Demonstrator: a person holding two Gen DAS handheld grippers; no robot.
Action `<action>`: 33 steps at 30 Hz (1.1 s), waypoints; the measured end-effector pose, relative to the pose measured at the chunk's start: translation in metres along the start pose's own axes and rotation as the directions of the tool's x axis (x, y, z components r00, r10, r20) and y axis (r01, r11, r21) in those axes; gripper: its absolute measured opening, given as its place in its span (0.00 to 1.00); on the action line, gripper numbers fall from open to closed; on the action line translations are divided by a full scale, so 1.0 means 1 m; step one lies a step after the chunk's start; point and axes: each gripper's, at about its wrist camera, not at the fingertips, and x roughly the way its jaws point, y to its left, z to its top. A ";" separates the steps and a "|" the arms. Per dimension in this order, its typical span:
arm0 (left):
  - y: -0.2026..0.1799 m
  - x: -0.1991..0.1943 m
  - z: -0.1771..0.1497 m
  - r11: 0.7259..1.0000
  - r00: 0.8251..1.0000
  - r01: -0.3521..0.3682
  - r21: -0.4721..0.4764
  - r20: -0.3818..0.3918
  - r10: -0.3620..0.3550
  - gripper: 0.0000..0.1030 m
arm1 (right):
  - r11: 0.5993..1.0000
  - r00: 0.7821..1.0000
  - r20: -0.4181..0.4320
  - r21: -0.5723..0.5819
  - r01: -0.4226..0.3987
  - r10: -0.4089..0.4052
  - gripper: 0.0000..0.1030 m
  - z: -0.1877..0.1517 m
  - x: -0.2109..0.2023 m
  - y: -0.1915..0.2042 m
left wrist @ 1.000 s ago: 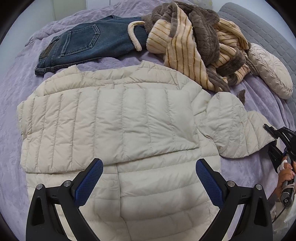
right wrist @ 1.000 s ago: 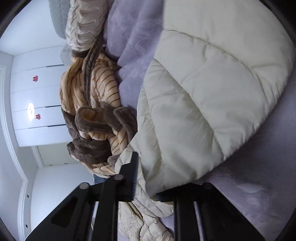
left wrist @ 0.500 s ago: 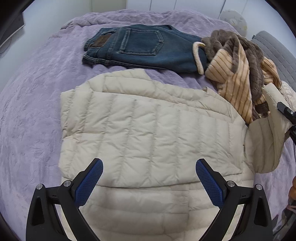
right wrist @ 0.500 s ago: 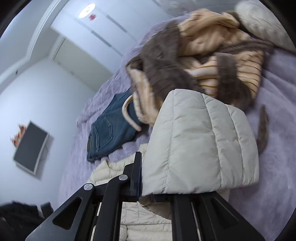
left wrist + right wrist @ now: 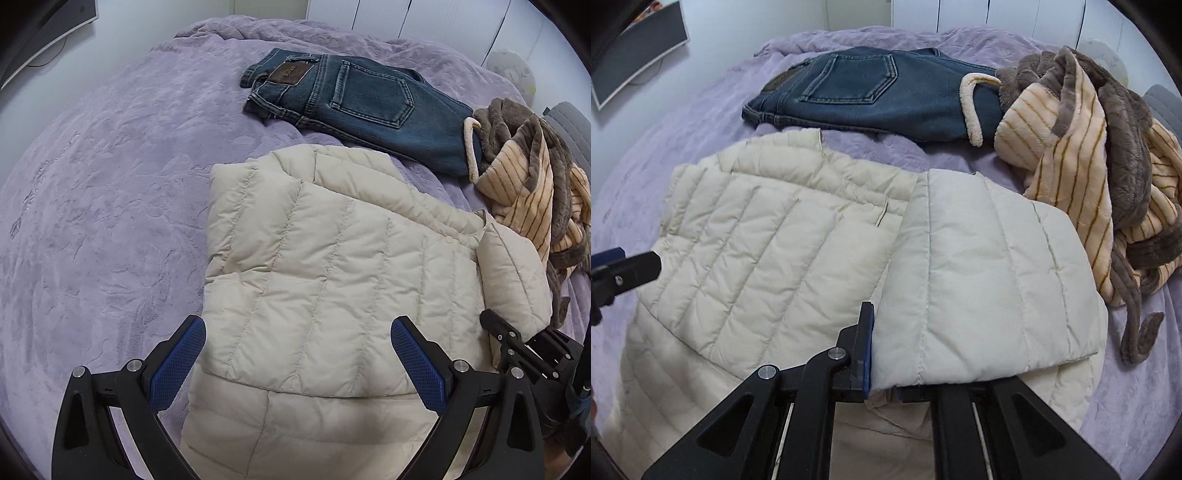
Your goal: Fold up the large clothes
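A cream quilted puffer jacket lies spread on the purple bedspread, one sleeve folded across its body. My left gripper hovers over the jacket's lower part, open, with nothing between its blue pads. My right gripper is shut on the other sleeve, which drapes over its right finger and lies across the jacket's right side. In the left wrist view the right gripper shows at the lower right, under that sleeve.
Folded blue jeans lie beyond the jacket. A heap of brown and cream striped fleece sits at the right, close to the held sleeve. A dark screen stands off the bed's far left. The bedspread stretches bare at left.
My right gripper has rolled and swung the held sleeve up off the bed and over onto the jacket. The left gripper has slid leftward along the jacket, still open.
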 end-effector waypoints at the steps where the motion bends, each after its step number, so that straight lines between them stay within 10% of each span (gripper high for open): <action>1: 0.001 0.001 0.000 1.000 1.000 0.003 -0.002 -0.002 -0.003 0.98 | 1.000 1.000 -0.001 -0.005 0.014 -0.014 0.10 -0.001 0.000 0.002; 4: 0.001 0.004 0.001 1.000 1.000 0.012 -0.006 -0.006 -0.012 0.98 | 1.000 1.000 -0.016 0.009 0.022 -0.022 0.18 0.001 0.000 -0.001; 8: 0.002 0.003 0.002 1.000 1.000 0.023 -0.007 -0.004 -0.023 0.98 | 0.991 1.000 -0.001 0.135 -0.024 0.024 0.78 0.005 -0.017 -0.018; 12: 0.003 0.002 0.005 1.000 1.000 0.030 -0.010 -0.001 -0.030 0.98 | 0.905 0.988 0.051 0.398 -0.152 0.144 0.78 -0.008 -0.037 -0.059; 16: 0.007 0.003 0.008 0.998 0.998 0.058 -0.023 0.002 -0.058 0.98 | 0.678 0.955 0.154 0.676 -0.289 0.253 0.77 -0.037 -0.034 -0.116; 20: 0.014 0.002 0.013 0.989 0.992 0.129 -0.068 -0.001 -0.130 0.98 | 0.508 0.930 0.240 0.785 -0.354 0.277 0.16 -0.043 -0.019 -0.154; 28: 0.043 -0.004 0.034 0.879 0.903 0.425 -0.215 0.027 -0.430 0.98 | 0.805 0.913 0.242 0.435 -0.404 0.328 0.08 0.021 -0.037 -0.086; 33: 0.044 0.010 0.041 0.784 0.817 0.556 -0.275 0.008 -0.577 0.98 | 0.893 0.915 0.133 0.202 -0.402 0.382 0.08 0.024 -0.029 -0.017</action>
